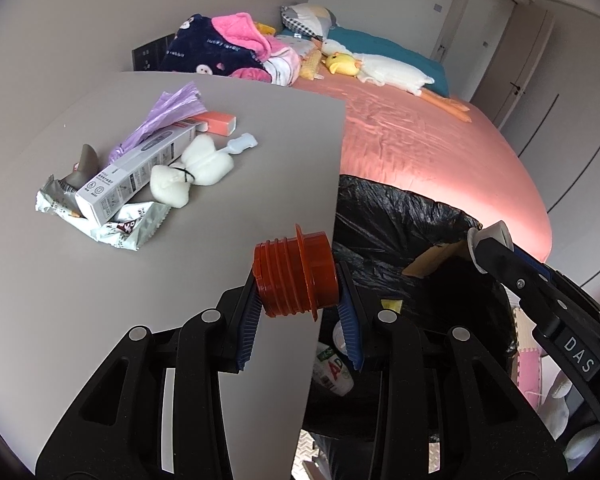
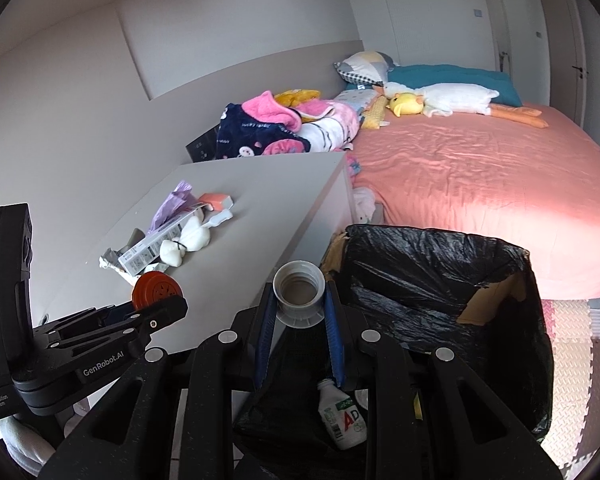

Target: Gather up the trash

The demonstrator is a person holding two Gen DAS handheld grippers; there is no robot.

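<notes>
My right gripper grips the grey cap just beside the bin — left gripper clamps the orange cap, over the surface edge.

left gripper clamping orange cap, table edge, black-lined bin

A home bedroom is shown: a bed covered in a pink sheet, pillows, plush toys, and closet doors behind.
</notes>
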